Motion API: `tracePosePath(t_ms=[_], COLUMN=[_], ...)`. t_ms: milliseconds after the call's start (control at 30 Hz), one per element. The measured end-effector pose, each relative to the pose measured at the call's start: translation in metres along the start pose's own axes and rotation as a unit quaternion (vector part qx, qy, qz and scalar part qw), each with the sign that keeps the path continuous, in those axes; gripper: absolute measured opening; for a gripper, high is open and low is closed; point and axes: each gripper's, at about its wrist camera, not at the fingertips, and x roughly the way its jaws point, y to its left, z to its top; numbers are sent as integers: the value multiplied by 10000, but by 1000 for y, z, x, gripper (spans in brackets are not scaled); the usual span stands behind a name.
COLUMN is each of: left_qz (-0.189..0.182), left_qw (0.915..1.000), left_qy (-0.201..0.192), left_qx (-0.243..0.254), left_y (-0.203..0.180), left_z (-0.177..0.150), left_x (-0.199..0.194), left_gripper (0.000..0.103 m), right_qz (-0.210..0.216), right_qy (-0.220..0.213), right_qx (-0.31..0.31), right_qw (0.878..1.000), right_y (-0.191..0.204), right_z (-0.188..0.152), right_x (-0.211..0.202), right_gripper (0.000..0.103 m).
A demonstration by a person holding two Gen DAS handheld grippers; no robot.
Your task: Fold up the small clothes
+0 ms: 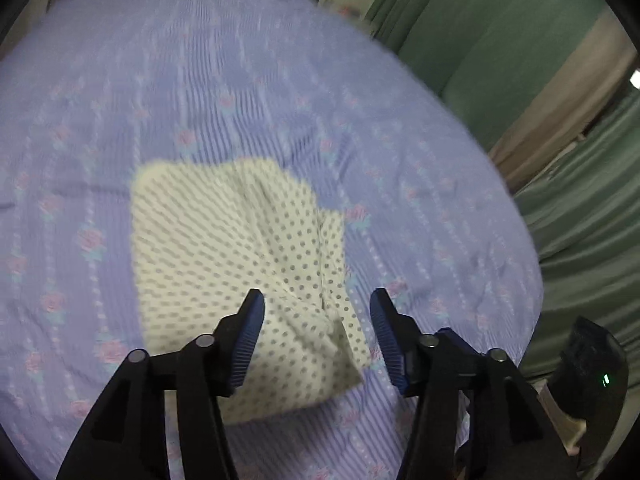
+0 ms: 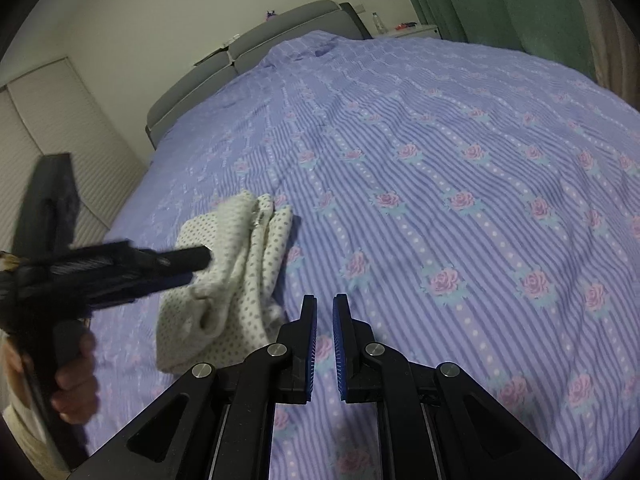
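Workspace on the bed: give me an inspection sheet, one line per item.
Surface: bedspread, purple stripes with pink roses, lightly wrinkled.
Job's things: one cream dotted garment, partly folded, lying bunched on the bedspread.
Clutter: nothing seen on the bed besides the garment.
Grippers: left gripper open, fingers spread above the garment's near edge, holding nothing; right gripper nearly closed with a narrow gap, empty, beside the garment over bare bedspread.
Cables: nothing seen.
Surroundings: grey headboard, green curtains, a nightstand with small items, white closet doors.
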Motion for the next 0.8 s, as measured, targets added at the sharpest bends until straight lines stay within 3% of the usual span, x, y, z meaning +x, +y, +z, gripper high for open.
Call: tracePosePath(t_ms=[100, 200, 300, 433, 567, 600, 800], left_qz=[275, 753, 910, 1058, 964, 944, 1029], left_qw=[9977, 9904, 9869, 9839, 9856, 9861, 9858], left_qy=[-417, -653, -724, -775, -758, -758, -706], left_qx=[463, 958, 1119, 1211, 1161, 1134, 1123], left_y=[9, 23, 41, 51, 55, 56, 63], left_z=[-21, -53, -85, -112, -117, -116, -112], left_x=[-33, -47, -47, -35, -18, -17, 2], left_gripper=[55, 55, 55, 55, 55, 55, 55], right_qz=[96, 290, 530, 810, 805, 623, 554], right_qy=[-54, -94, -139, 134, 413, 487, 574], right_qx=[-102, -219, -336, -351, -172, -117, 99], right_qw=[9999, 9993, 9979, 9960, 9958, 9968, 9968], right_y=[7, 20, 37, 59, 65, 65, 62], right_z=[-3, -6, -10, -15, -16, -16, -18], right_x=[-8, -13, -13, 6, 29, 33, 39], right_gripper=[15, 37, 38, 38, 38, 38, 44])
